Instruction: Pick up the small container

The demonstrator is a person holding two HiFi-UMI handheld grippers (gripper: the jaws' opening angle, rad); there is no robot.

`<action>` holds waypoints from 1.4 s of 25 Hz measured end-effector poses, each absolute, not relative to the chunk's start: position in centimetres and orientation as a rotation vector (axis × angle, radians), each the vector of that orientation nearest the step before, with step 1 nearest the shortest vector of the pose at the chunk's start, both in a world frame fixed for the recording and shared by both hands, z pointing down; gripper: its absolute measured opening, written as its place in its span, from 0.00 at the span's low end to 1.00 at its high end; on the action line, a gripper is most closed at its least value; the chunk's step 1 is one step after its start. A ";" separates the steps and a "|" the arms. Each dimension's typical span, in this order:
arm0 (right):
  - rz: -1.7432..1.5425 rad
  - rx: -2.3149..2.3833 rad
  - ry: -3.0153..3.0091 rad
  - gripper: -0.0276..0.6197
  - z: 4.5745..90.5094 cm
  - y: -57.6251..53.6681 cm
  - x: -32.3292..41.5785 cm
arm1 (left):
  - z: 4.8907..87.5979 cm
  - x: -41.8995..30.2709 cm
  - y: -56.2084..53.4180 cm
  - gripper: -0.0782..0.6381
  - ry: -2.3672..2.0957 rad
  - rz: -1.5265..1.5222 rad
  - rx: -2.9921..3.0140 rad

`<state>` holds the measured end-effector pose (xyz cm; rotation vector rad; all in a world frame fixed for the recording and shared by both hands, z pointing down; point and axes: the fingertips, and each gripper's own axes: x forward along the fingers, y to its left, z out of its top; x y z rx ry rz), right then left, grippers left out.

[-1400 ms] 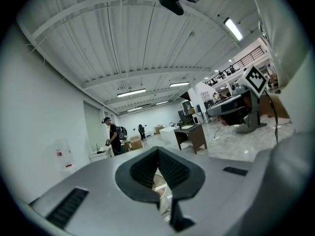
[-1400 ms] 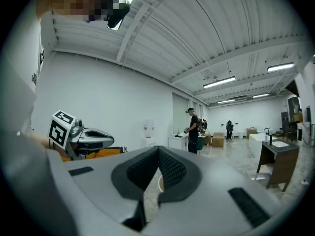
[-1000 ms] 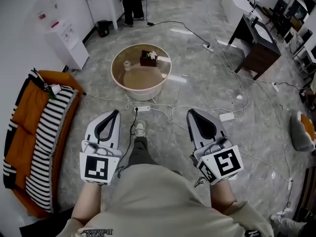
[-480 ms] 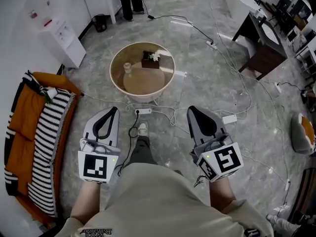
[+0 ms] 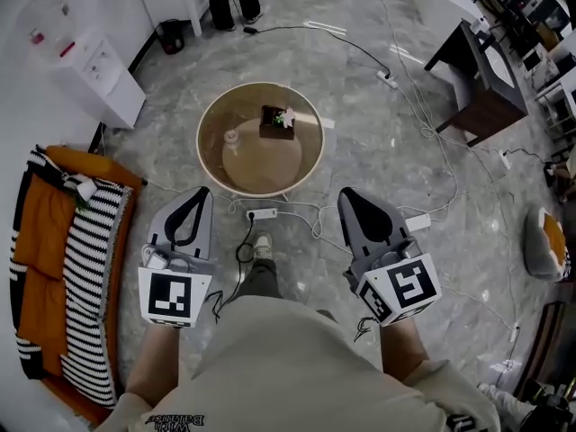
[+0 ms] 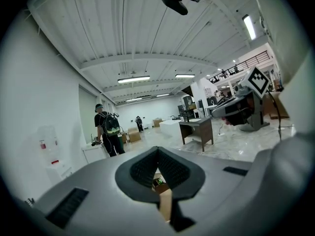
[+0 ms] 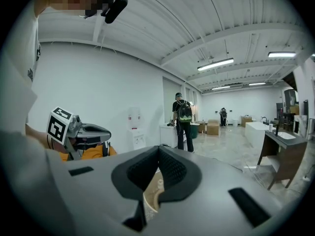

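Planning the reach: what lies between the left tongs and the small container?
Head view: only the round table's rim and bare tabletop separate left tongs and small container.

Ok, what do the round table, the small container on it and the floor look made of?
Table: tan top, perhaps wood or laminate, inside a cream rim; faint sheen. Container: pale and smooth, maybe ceramic or plastic; too small to tell. Floor: grey veined stone or marble-look tile, polished, with bright streaks of reflected light.
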<state>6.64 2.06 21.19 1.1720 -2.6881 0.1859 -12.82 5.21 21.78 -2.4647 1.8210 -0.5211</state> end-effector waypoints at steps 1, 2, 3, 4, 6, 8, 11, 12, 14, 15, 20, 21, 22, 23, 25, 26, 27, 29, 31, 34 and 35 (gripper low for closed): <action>0.185 1.175 -2.684 0.04 21.1 0.7 6.0 | 21.8 -13.5 3.8 0.12 1.818 -0.525 -2.471; 0.184 1.177 -2.679 0.04 21.0 -0.7 5.3 | 21.9 -14.2 2.4 0.12 1.814 -0.529 -2.475; 0.184 1.178 -2.674 0.04 20.9 -2.0 4.6 | 22.0 -14.9 1.1 0.12 1.808 -0.534 -2.478; 0.185 1.178 -2.670 0.04 20.9 -3.3 3.9 | 22.0 -15.6 -0.2 0.12 1.803 -0.536 -2.480; 0.191 1.175 -2.663 0.04 20.9 -5.6 2.6 | 22.0 -16.7 -2.5 0.12 1.806 -0.531 -2.491; 0.197 1.176 -2.657 0.04 20.9 -7.8 1.7 | 21.8 -17.6 -4.7 0.12 1.803 -0.523 -2.499; 0.203 1.193 -2.645 0.04 20.9 -10.6 0.8 | 21.6 -18.7 -7.4 0.12 1.790 -0.518 -2.506; 0.206 1.201 -2.642 0.04 20.9 -11.3 0.6 | 21.6 -19.0 -8.2 0.12 1.784 -0.525 -2.504; 0.214 1.213 -2.636 0.04 21.0 -12.7 0.4 | 21.7 -19.3 -9.6 0.12 1.764 -0.550 -2.494; 0.220 1.215 -2.634 0.04 21.1 -13.3 0.3 | 21.8 -19.4 -10.3 0.12 1.756 -0.557 -2.490; 0.214 1.187 -2.631 0.04 21.4 -15.0 0.3 | 22.0 -19.1 -11.9 0.12 1.768 -0.544 -2.493; 0.213 1.181 -2.631 0.04 21.4 -15.3 0.4 | 22.0 -19.1 -12.1 0.12 1.777 -0.543 -2.495; 0.214 1.175 -2.635 0.04 21.4 -15.5 0.4 | 22.1 -19.1 -12.3 0.12 1.794 -0.537 -2.502; 0.215 1.169 -2.640 0.04 21.3 -15.8 0.5 | 22.2 -19.1 -12.5 0.12 1.817 -0.526 -2.509; 0.217 1.148 -2.651 0.04 21.3 -16.4 0.7 | 22.2 -19.2 -12.9 0.12 1.869 -0.505 -2.505; 0.218 1.136 -2.655 0.04 21.3 -16.7 0.9 | 22.1 -19.2 -13.0 0.12 1.894 -0.502 -2.490; 0.221 1.123 -2.657 0.04 21.3 -16.9 1.1 | 22.2 -19.2 -13.2 0.12 1.917 -0.506 -2.468; 0.227 1.100 -2.663 0.04 21.6 -17.3 1.5 | 22.4 -19.0 -13.4 0.12 1.951 -0.510 -2.432; 0.233 1.084 -2.670 0.04 22.1 -17.9 1.7 | 22.5 -18.8 -13.9 0.12 1.969 -0.496 -2.409; 0.249 1.070 -2.673 0.04 22.8 -19.0 1.7 | 22.6 -18.7 -15.1 0.12 1.995 -0.473 -2.378; 0.251 1.063 -2.675 0.04 23.0 -19.4 1.6 | 22.9 -18.6 -15.5 0.12 2.002 -0.472 -2.375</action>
